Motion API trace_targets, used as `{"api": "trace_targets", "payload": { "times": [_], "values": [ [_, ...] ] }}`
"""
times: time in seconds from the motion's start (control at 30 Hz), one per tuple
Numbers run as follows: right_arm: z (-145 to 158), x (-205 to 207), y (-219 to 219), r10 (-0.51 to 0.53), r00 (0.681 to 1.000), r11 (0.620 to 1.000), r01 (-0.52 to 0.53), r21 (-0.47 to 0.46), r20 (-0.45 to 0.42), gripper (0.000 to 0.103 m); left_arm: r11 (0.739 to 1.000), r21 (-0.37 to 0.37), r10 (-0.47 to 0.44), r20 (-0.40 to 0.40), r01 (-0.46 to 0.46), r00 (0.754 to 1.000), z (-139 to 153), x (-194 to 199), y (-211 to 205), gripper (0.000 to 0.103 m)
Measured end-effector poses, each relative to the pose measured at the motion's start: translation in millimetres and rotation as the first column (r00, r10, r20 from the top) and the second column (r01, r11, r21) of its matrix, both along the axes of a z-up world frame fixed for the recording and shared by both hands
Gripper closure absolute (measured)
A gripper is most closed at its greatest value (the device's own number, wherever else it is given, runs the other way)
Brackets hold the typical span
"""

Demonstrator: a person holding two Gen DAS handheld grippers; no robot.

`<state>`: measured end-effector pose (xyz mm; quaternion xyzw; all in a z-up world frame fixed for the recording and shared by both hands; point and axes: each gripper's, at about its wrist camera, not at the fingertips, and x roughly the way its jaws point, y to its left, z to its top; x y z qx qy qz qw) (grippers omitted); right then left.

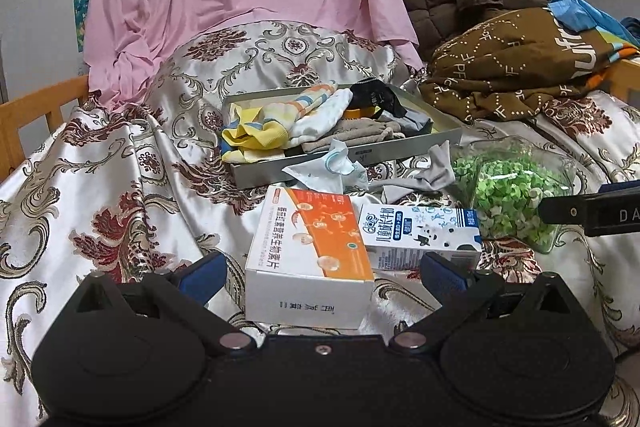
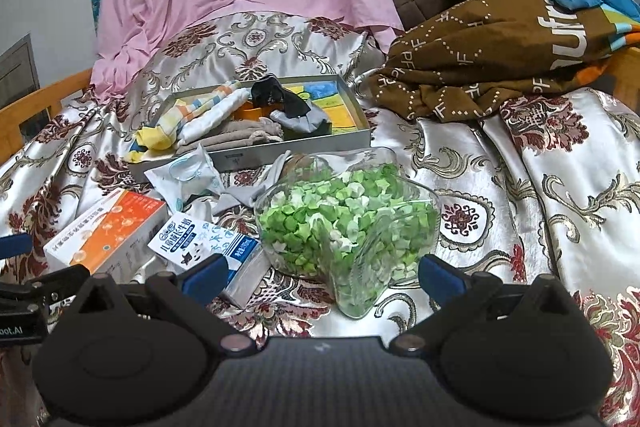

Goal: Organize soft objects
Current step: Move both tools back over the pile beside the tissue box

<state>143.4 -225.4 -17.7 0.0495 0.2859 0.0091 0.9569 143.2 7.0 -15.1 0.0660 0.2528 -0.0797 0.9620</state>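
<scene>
Both hand-held grippers open, empty: left hand-held gripper (image 1: pixel 320 273) over orange box (image 1: pixel 310 247), right hand-held gripper (image 2: pixel 320 273) over star jar (image 2: pixel 348 223). Beyond, on bed (image 2: pixel 560 187): milk carton (image 2: pixel 208 247), then face mask (image 2: pixel 188 175) and grey cloth (image 2: pixel 244 199) loose, just before tray (image 2: pixel 280 147). Tray already holding socks and cloths. Likely next: pinch mask at bunched middle, lift clear of boxes, drop into tray. Skip hard items.
</scene>
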Motion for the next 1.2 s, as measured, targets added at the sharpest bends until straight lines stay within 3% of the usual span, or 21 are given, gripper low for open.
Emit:
{"api": "trace_targets", "payload": {
  "times": [0.67,1.2],
  "values": [
    [-6,0,25,0.113,0.993,0.992,-0.111,-0.064,0.018,0.0,0.999,0.006,-0.033,-0.002,0.033,0.999,5,8,18,0.001],
    [1,17,54,0.215,0.975,0.968,-0.206,-0.141,0.055,0.0,0.997,-0.072,0.013,-0.033,-0.015,0.999,12,45,44,0.001]
  ]
}}
